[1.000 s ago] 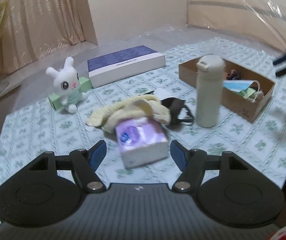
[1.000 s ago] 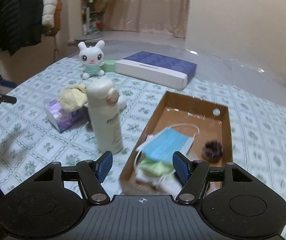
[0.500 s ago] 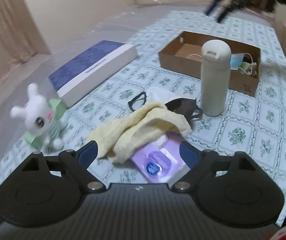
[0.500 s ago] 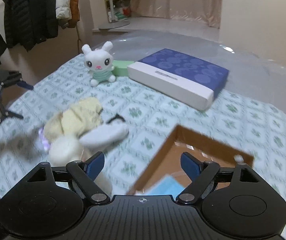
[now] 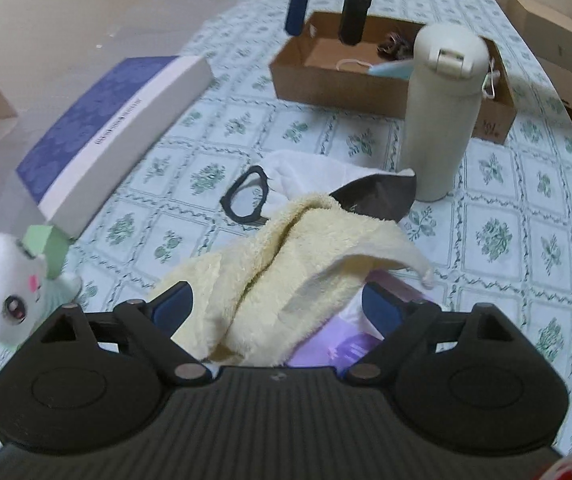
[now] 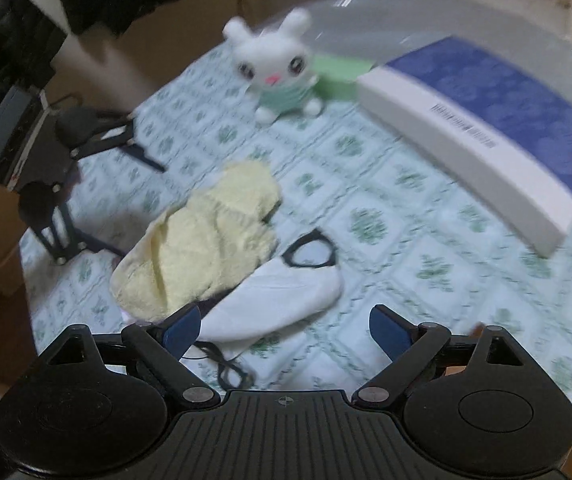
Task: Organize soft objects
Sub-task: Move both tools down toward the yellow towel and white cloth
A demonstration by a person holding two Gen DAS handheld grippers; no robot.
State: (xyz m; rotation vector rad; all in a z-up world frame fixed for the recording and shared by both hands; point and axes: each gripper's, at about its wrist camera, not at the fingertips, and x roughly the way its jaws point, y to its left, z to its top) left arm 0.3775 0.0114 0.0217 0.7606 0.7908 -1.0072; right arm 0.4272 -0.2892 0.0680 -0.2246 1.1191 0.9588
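A: How do the tongs stand?
B: The left gripper gapes wide over the yellow towel, gripping nothing. The right gripper is spread wide and empty too.
A: And beyond?
B: The towel covers a purple tissue pack; farther off, a bottle, then a cardboard box.

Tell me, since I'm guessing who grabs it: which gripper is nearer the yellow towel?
Left. The left gripper has its open fingers on either side of the yellow towel; the right gripper hangs open farther off, over the cardboard box.
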